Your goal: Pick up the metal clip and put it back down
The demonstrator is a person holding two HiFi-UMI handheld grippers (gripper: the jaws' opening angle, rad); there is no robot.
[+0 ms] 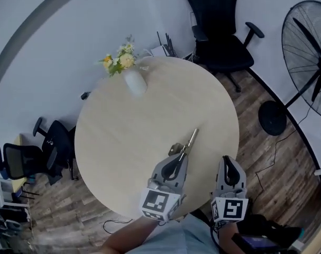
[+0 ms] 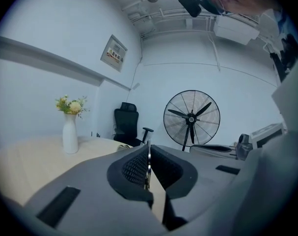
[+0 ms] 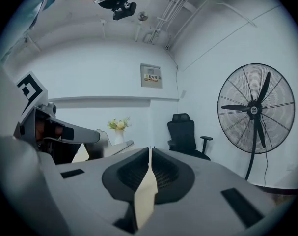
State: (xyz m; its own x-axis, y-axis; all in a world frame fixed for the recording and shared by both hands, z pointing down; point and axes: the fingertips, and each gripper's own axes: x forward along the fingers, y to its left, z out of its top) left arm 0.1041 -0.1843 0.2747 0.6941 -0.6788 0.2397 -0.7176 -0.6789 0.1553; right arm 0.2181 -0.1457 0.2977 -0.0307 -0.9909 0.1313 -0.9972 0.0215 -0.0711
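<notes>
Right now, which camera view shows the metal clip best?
Head view: the metal clip sticks out of the left gripper, nearly whole. Left gripper view shows only its thin edge; right gripper view shows it unclearly.

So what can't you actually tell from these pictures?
- metal clip: the left gripper view shows only a thin edge; the left gripper hides the rest.
- head view: whether the clip touches the table, seen from above.
- fan: cut by the head view's right edge.
- wall sign, right gripper view: print too small.
</notes>
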